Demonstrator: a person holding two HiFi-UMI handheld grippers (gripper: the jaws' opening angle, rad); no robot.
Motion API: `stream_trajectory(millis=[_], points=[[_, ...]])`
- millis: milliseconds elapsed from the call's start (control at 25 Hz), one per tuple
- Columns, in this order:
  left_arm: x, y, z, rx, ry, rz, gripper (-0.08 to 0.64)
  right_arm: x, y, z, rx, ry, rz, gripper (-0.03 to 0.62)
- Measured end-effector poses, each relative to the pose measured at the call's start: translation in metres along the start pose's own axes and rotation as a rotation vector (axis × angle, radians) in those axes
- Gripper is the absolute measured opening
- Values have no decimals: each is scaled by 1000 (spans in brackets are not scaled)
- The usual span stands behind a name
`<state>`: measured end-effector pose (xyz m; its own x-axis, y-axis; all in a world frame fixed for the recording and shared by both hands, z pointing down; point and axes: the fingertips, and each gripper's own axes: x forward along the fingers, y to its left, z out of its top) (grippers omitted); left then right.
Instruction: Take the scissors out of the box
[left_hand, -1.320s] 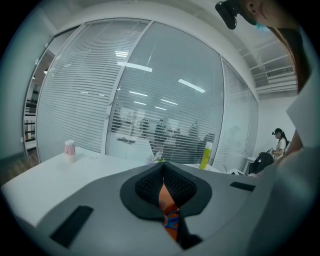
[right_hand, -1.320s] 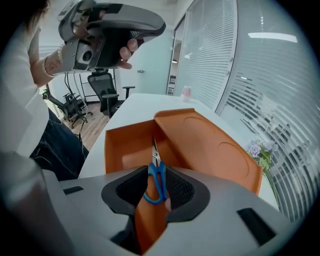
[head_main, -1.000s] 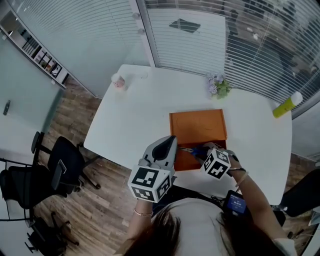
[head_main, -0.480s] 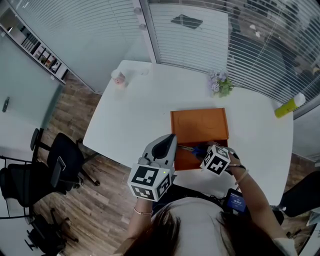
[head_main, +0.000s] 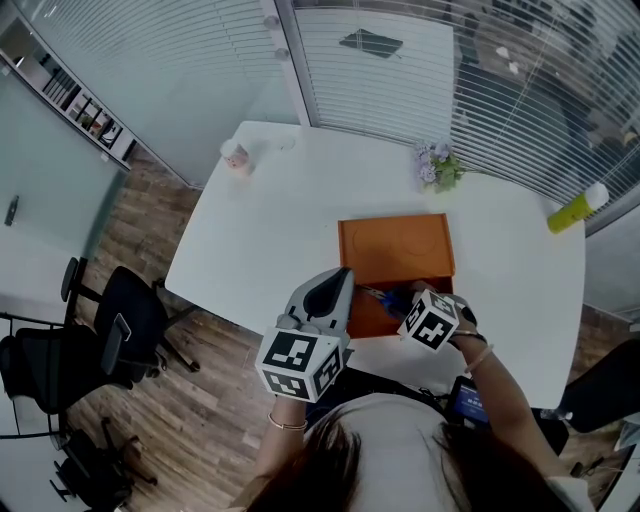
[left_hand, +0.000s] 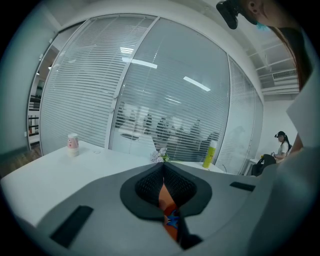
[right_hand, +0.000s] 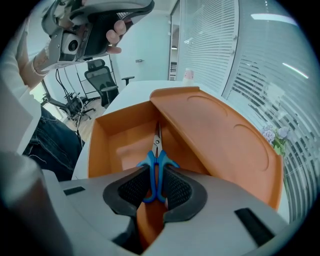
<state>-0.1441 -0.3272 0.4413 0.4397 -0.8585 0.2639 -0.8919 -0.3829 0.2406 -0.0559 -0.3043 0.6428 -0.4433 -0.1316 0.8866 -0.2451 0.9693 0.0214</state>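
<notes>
An orange box (head_main: 395, 245) stands on the white table (head_main: 270, 240), its lid (right_hand: 220, 135) tilted open toward the far side. Blue-handled scissors (right_hand: 156, 165) lie inside, blades pointing away from me. My right gripper (right_hand: 157, 176) reaches steeply down into the box; its jaws have just been closing and the pads now press on the two blue handles. In the head view the right gripper (head_main: 405, 302) is at the box's near edge. My left gripper (head_main: 335, 285) hovers at the box's near-left corner, shut and holding nothing, with the box visible through the slit in the left gripper (left_hand: 162, 172) view.
A pink cup (head_main: 236, 158) stands at the table's far left, a small flower pot (head_main: 437, 170) behind the box, and a yellow-green bottle (head_main: 575, 210) at the far right. Office chairs (head_main: 120, 330) stand on the wooden floor to the left.
The right gripper's marker cube has shifted slightly at the box's near edge. The left gripper and the box have stayed put.
</notes>
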Motion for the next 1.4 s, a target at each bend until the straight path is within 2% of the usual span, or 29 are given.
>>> stream_trajectory(millis=[400,920,1400], points=[[-13,3,-1,-18,-6,32,18,-17,5,4,-4,-26,-16,110],[-35,-17,4,-2,-39,52,18,-47,17,0,-12,-72,-62,110],[-57,-39,4,11,-65,72,18,-77,29,7,23,-176,-117,110]])
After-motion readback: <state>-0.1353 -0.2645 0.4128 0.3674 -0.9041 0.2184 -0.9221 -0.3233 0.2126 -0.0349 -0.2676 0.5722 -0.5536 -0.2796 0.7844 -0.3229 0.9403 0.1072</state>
